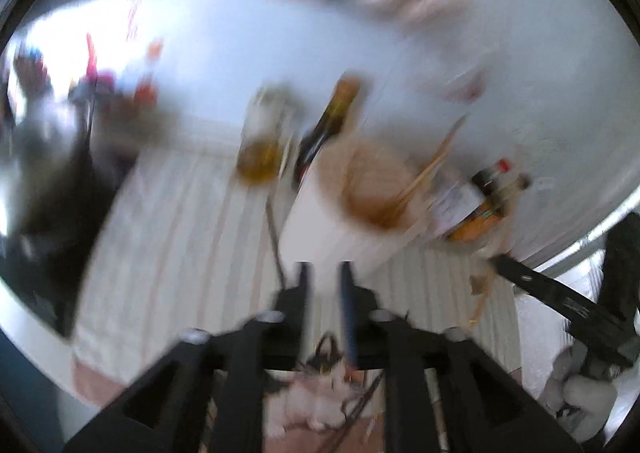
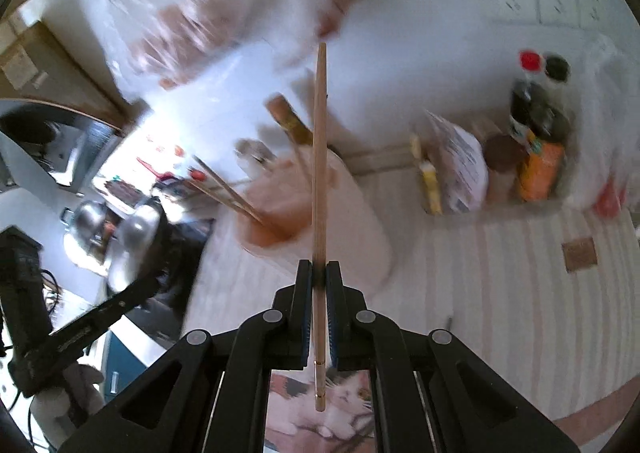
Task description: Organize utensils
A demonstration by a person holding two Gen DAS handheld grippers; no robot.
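Note:
In the right wrist view my right gripper (image 2: pixel 319 267) is shut on a long wooden chopstick (image 2: pixel 320 157) that points up and away between its pads. Behind it stands a white cylindrical holder (image 2: pixel 360 229) with a brownish inside, and a pair of chopsticks (image 2: pixel 228 191) leans out of it to the left. In the blurred left wrist view my left gripper (image 1: pixel 326 269) hangs just in front of the same holder (image 1: pixel 328 229). Its jaws stand a little apart and nothing shows between them. More chopsticks (image 1: pixel 428 169) lean out of the holder to the right.
A striped mat (image 2: pixel 480 293) covers the counter. Sauce bottles (image 2: pixel 536 133) and a packet (image 2: pixel 460 173) stand at the back right by the wall. An oil jar (image 1: pixel 260 157) and a dark bottle (image 1: pixel 328 125) stand behind the holder. Metal pots (image 2: pixel 92 221) sit at the left.

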